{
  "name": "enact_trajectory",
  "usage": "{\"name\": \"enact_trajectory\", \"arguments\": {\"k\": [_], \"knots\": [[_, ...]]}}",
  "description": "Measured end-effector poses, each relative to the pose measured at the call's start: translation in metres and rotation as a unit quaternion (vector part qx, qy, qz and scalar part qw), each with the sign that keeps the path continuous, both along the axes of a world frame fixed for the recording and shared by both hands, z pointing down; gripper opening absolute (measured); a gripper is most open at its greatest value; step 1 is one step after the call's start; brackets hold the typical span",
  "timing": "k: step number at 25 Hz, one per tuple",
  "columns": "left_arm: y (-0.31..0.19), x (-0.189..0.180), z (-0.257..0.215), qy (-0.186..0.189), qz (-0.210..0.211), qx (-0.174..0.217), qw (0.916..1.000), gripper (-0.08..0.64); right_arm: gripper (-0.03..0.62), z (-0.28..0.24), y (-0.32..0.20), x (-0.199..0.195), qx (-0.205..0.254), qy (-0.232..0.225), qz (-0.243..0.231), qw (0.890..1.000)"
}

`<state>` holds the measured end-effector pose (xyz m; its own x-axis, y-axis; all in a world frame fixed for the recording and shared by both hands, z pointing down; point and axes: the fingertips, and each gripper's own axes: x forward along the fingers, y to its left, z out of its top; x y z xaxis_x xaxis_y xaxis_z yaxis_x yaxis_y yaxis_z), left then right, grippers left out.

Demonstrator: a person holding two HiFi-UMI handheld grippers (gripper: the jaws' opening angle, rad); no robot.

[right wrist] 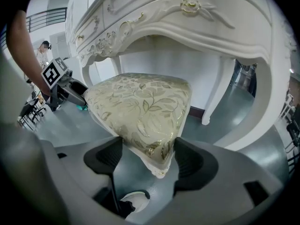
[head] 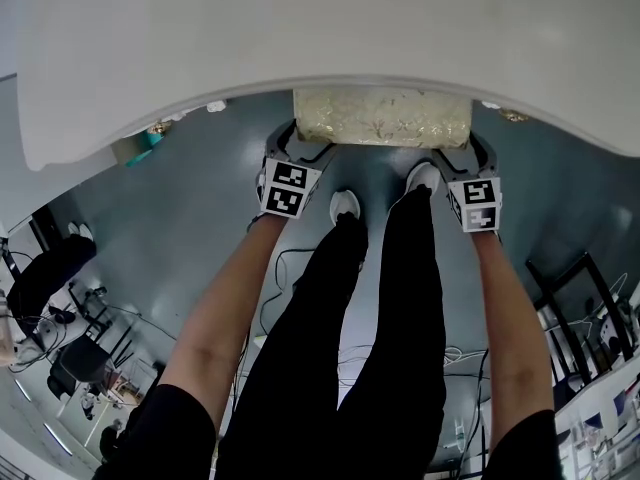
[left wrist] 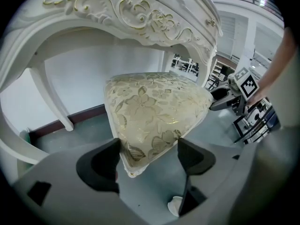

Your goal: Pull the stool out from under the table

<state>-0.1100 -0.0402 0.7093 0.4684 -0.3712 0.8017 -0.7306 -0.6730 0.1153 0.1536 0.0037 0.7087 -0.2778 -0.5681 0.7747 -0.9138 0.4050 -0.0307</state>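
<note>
The stool (head: 380,118) has a cream cushion with a gold flower pattern. Its front edge sticks out from under the white carved table (head: 300,38). My left gripper (head: 303,146) holds the stool's left front corner and my right gripper (head: 458,148) holds the right front corner. In the left gripper view the cushion corner (left wrist: 150,107) sits between the black pads of the left gripper (left wrist: 147,149), touching both. The right gripper view shows the other corner (right wrist: 140,102) pinched the same way by the right gripper (right wrist: 147,149). The stool's legs are hidden.
My legs in black trousers and white shoes (head: 344,205) stand on the grey floor just behind the stool. White table legs (left wrist: 49,97) (right wrist: 215,97) flank it. Cables run across the floor; black chairs (head: 45,268) stand left, a black frame (head: 570,288) right.
</note>
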Motion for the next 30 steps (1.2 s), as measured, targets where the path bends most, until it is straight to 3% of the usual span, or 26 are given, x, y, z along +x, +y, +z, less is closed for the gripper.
{"name": "enact_trajectory", "arguments": {"k": [15, 30], "knots": [[0.025, 0.001, -0.002, 0.005, 0.001, -0.013, 0.9999, 0.402, 0.36, -0.001, 0.027, 0.001, -0.011, -0.003, 0.005, 1.0], [0.054, -0.007, -0.007, 0.035, -0.015, -0.036, 0.9986, 0.402, 0.36, 0.0, 0.048, -0.008, -0.007, -0.007, -0.003, 1.0]]}}
